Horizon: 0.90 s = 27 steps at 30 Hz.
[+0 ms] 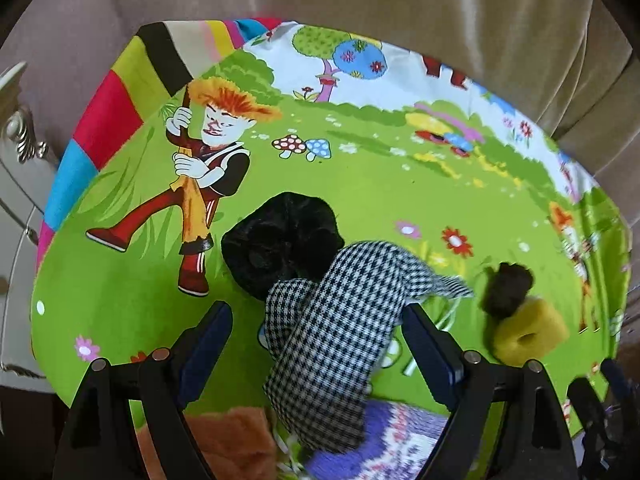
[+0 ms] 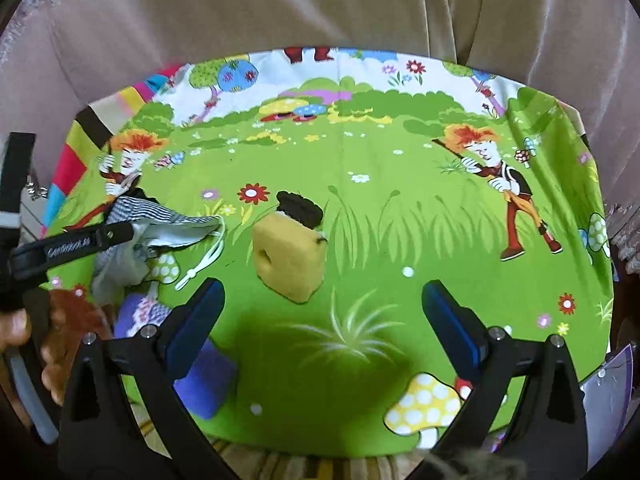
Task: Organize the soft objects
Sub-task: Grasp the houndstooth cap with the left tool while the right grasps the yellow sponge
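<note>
My left gripper is open over a black-and-white houndstooth cloth, which lies bunched between its blue pads without being pressed. Just beyond the cloth sits a black velvet scrunchie. To the right, a yellow sponge with a hole rests against a dark brown fuzzy piece. My right gripper is open and empty above the tablecloth. The yellow sponge is just ahead of it, a little left, with the dark piece behind. The left gripper and houndstooth cloth show at the left edge.
The table wears a green cartoon tablecloth. An orange furry item and a purple knitted item lie near the front edge. Beige curtains hang behind the table, and a white cabinet stands at the left. A hand holds the left gripper.
</note>
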Tool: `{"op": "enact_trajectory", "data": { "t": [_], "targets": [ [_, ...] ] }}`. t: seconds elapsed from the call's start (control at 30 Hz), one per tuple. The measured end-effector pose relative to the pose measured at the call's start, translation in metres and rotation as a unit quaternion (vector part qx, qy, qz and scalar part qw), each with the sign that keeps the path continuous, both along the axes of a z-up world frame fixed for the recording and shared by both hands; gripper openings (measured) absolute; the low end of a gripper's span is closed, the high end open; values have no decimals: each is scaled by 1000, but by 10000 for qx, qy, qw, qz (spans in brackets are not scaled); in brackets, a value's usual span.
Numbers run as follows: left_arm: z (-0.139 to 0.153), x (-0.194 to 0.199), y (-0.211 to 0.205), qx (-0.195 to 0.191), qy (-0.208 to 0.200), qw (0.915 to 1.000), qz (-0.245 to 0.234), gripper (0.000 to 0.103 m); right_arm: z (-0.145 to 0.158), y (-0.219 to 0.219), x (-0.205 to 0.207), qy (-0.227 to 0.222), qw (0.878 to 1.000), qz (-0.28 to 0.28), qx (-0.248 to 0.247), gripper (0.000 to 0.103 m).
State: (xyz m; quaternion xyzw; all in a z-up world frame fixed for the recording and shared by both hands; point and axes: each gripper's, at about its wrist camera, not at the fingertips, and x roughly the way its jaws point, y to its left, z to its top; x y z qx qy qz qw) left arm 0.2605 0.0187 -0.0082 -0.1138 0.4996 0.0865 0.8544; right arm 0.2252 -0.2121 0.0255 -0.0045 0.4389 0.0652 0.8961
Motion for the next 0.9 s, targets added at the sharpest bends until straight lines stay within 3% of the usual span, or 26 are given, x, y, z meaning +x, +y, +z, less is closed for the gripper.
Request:
{"op": "enact_trajectory", "data": {
  "t": [0.07, 0.13, 0.2, 0.33, 0.7, 0.8, 0.9],
  "targets": [
    [-6, 2, -1, 43, 54, 10000, -48, 78, -9, 6, 8, 118, 9999, -95, -59, 100],
    [-11, 4, -2, 44, 88, 9998, -165, 57, -16, 11, 16, 233, 9996, -167, -31, 100],
    [-15, 4, -4, 30, 97, 9996, -276, 45, -22, 14, 21, 290, 9993, -235, -61, 100],
    [-11, -3, -9, -49, -59, 9991, -424, 30, -31, 21, 32, 404, 9986, -352, -49, 100],
    [19, -35, -6, -806, -935, 9913, -462, 27, -49, 27, 52, 487, 9963, -699, -129, 97],
    [19, -40, -4, -866, -1032, 9901, -395, 27, -53, 27, 54, 577, 9961, -664, -101, 73],
    [19, -43, -3, -894, -1066, 9896, -362, 27, -53, 31, 51, 595, 9970, -494, -49, 58]
  ]
}}
